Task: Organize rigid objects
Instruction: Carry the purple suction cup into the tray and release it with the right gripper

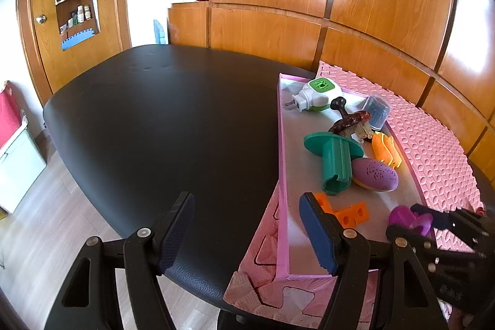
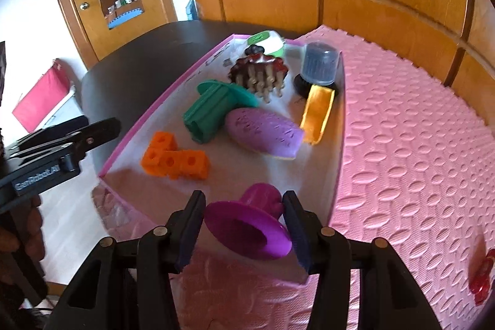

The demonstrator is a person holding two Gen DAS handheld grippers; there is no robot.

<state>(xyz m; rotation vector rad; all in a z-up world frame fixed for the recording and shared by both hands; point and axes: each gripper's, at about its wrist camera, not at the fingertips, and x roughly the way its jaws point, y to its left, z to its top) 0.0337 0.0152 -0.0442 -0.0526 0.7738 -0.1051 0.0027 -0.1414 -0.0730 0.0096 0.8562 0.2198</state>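
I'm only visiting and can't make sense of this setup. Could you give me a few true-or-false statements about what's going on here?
1. The right gripper is closed on a purple funnel-shaped toy. True.
2. The left gripper is gripping the orange block piece. False: its jaws are open and empty.
3. The green plastic piece lies inside the pink tray. True.
4. The tray sits on bare wood. False: it rests on a pink foam mat.
5. The purple oval toy lies outside the tray. False: it is inside, beside the green plastic piece.
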